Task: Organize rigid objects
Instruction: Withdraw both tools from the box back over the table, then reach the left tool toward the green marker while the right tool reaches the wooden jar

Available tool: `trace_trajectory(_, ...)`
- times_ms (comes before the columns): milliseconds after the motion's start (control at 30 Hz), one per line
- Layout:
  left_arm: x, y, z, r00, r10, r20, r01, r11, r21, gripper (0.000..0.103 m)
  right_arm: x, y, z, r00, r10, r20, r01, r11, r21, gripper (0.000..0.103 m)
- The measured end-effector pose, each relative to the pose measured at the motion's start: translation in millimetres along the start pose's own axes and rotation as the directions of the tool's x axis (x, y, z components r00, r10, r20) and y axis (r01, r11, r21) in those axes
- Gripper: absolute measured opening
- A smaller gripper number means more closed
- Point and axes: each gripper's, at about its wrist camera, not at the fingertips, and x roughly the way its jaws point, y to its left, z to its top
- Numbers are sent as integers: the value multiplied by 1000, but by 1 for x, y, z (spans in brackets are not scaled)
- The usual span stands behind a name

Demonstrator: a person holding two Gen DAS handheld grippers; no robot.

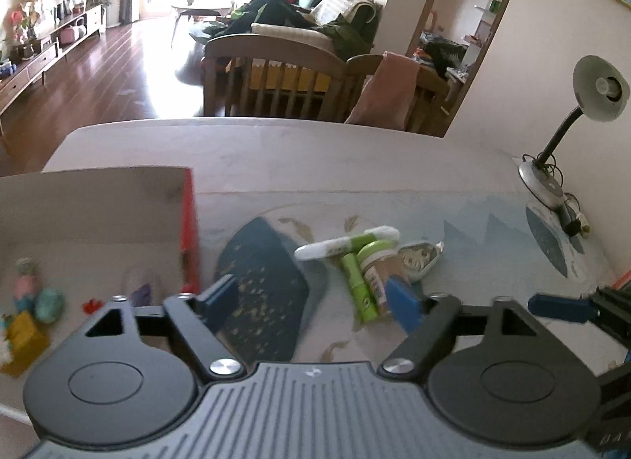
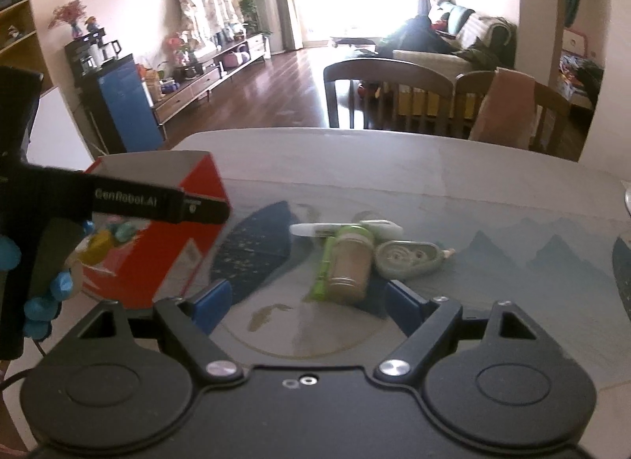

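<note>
Jaws of both hand-held grippers (image 1: 315, 301) (image 2: 303, 301) stand apart, empty, above the table (image 2: 473, 190).

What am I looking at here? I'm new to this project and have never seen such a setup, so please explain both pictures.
No robot arm is involved: a person holds a two-finger gripper in each hand, and each gripper has a wide-angle camera looking forward along its blue fingers. One picture comes from the left gripper, the other from the right gripper. In the right view you also see the left tool and a blue-gloved hand at the left edge.

Both grippers are open and hold nothing.

On the table lies a small pile: a white pen, a green tube, a small jar and a correction tape roller. To the left stands a red box already holding a few small toys. A desk lamp stands on the right.
</note>
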Motion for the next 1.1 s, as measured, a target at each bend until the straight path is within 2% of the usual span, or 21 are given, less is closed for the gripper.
trace_trajectory(433, 70, -20, 19, 997, 62, -46, -62, 998, 11, 87, 43, -34, 6, 999, -17, -32, 19, 998, 66, 85)
trace_trajectory(600, 91, -23, 26, 996, 62, -67, -60, 998, 37, 87, 67, -34, 9, 998, -31, -61, 34, 998, 52, 84)
trace_trajectory(733, 109, -23, 33, 992, 50, -112, -44, 997, 59, 87, 86, -31, 12, 993, -85, -76, 87, 996, 32, 81)
trace_trajectory(833, 121, -23, 35, 989, 64, -133, -55, 996, 68, 87, 100, -28, 13, 992, -84, -96, 86, 996, 24, 78)
trace_trajectory(1033, 137, -19, 31, 985, 39, -166, -37, 999, 20, 87, 121, -33, 11, 987, -83, -136, 90, 995, 49, 64)
trace_trajectory(1100, 141, -19, 30, 985, 40, -171, -37, 999, 17, 87, 127, -34, 11, 986, -80, -145, 89, 994, 56, 55)
